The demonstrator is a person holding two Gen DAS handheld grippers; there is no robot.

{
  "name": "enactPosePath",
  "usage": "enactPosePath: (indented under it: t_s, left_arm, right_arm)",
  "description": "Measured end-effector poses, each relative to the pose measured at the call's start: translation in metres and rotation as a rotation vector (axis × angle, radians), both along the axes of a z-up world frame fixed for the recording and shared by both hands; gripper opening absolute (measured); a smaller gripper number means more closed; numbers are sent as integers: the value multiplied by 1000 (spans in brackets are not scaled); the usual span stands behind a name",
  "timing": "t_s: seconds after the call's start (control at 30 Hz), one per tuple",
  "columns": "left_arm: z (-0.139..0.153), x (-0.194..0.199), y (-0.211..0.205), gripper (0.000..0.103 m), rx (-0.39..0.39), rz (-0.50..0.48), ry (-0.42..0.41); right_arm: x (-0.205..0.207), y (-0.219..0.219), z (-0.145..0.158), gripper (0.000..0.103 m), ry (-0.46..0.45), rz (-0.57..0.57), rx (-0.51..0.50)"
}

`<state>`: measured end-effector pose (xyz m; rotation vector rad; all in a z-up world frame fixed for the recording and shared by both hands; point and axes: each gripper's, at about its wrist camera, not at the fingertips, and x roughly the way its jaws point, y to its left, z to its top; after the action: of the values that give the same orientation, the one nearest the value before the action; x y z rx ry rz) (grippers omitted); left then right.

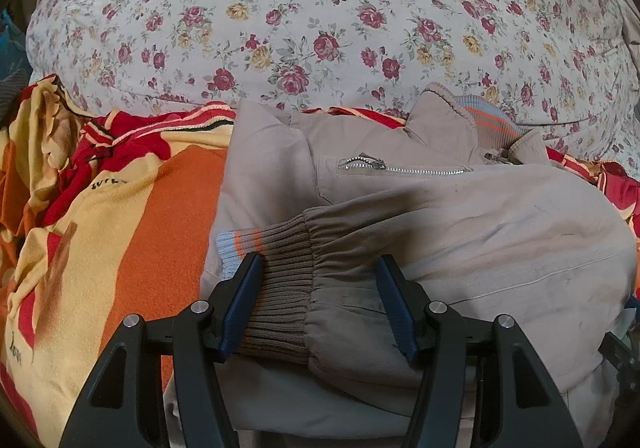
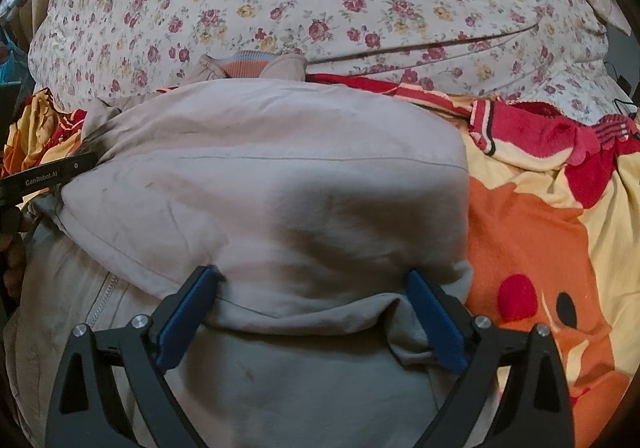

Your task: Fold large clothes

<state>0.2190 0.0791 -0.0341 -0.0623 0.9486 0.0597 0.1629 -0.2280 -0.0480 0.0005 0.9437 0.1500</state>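
At the left edge of the right wrist view, a black bar (image 2: pixel 44 177) reads "GenRobot.AI". Only the left wrist view shows the beige jacket's (image 1: pixel 460 207) silver zipper (image 1: pixel 404 169) and ribbed cuff (image 1: pixel 276 268), which lies between the parted jaws of the left gripper (image 1: pixel 320 288). The right gripper (image 2: pixel 312 300) likewise straddles folded cloth, jaws apart. Under the jacket lies an orange blanket (image 2: pixel 532 248), with a floral quilt (image 1: pixel 320 7) across the upper frame.

Beige jacket (image 1: pixel 440 215), ribbed cuff (image 1: pixel 276 268) between the left gripper's (image 1: pixel 320 288) parted jaws.
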Motion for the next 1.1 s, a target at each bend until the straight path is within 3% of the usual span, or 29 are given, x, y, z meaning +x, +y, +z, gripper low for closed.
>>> enactPosePath:
  t_s: [0.23,0.33,0.47,0.6,0.73,0.77,0.93,1.1]
  left_arm:
    - [0,1,0,48,1,0,0]
    - [0,1,0,48,1,0,-1]
    - [0,1,0,48,3,1,0]
    - [0,2,-1,50,6,-3,3]
    - [0,2,-1,50,5,-3,2]
    - [-1,2,-1,50,5,-2,1]
    - [-1,2,-1,51,0,1,-6]
    - [0,3,0,52,-11,4,-10]
  right_arm:
    - [0,-2,5,97,9,-8,18]
    - [-3,-10,16,90,-42,-42,61]
    - [-10,-24,34,88,-141,-100,139]
    - [-19,-26,52,71,-269,-99,168]
    - [-20,-24,57,45,-315,-68,192]
    - [-20,-25,57,42,-320,-70,197]
    - [-22,-40,56,41,-370,-113,253]
    - [-15,-60,50,41,-337,-195,262]
